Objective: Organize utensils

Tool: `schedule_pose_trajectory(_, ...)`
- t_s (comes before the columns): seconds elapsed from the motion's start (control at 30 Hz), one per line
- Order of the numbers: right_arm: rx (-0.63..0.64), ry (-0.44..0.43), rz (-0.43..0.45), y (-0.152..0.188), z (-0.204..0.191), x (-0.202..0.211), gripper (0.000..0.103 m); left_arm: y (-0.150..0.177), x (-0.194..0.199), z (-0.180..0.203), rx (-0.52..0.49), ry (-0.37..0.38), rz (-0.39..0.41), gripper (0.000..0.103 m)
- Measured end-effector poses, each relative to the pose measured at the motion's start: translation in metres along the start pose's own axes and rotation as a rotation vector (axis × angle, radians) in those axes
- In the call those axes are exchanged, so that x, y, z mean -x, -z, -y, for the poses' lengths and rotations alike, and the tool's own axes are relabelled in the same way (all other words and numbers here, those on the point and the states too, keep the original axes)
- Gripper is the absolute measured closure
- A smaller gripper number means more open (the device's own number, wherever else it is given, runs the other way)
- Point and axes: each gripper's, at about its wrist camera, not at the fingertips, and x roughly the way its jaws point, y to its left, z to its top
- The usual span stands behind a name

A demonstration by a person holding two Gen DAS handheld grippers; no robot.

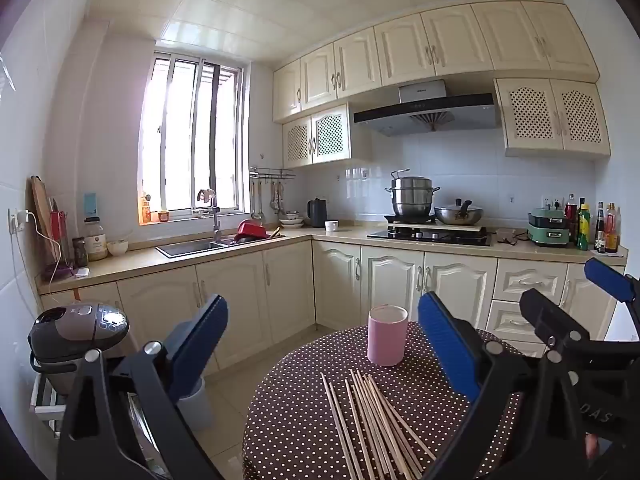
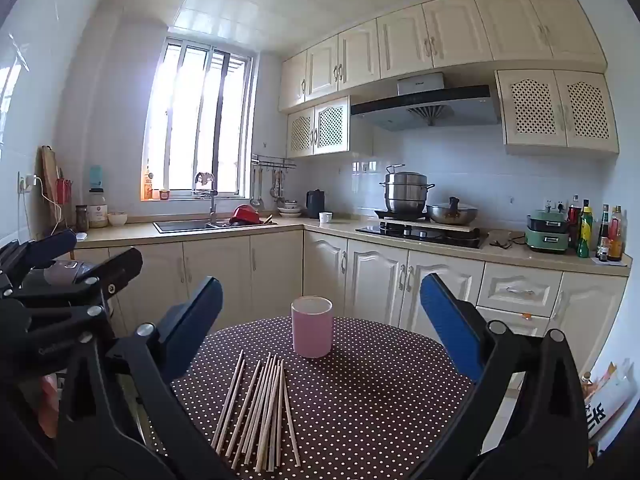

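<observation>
Both grippers' jaws spread wide and empty above loose chopsticks [image 2: 260,408] beside a pink cup [image 2: 312,327] on the dotted counter [image 2: 380,400].

Chopsticks [image 2: 260,408] lie loose on the table [image 2: 380,400], the cup [image 2: 312,332] standing just behind them.

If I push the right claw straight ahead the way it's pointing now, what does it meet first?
Probably the pink cup, standing upright between the open right claw's fingers. The chopsticks lie flat below that line on the dotted tablecloth. Depth is uncertain.
</observation>
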Motion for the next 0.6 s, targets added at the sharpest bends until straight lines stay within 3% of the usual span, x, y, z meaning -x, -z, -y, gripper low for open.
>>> schedule_pose_trajectory(0.6, -0.004, 0.001, 0.0, -0.0015, 0.0002, 0.0008, 0.006, 0.0, 0.0004, -0.0001, -0.001, 0.001, -0.001, 0.009)
